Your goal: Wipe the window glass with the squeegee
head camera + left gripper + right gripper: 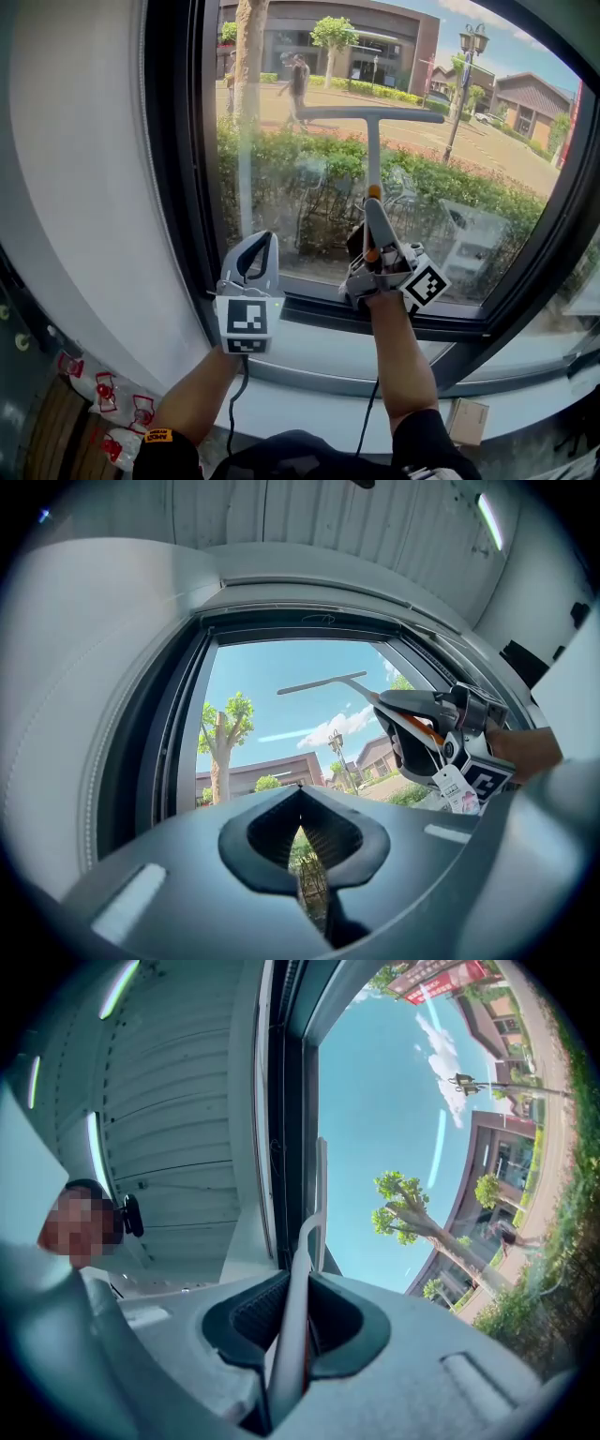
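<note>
Squeegee (373,150) is standing upright at the glass (487,141), blade high, with the right hand-held gripper (377,239) pinching its thin handle. The left hand-held gripper (258,258) is hanging beside it, pressed together and empty. The tool is looking light and stiff, so a low grip on the handle seems best.

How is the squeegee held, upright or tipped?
Upright: the squeegee handle rises straight from the right gripper, blade level on top.

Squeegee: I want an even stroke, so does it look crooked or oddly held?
Nothing stands out. The right tool clamps the squeegee handle, which stands upright, its blade roughly level across the window glass. The left tool is shut and empty.
</note>
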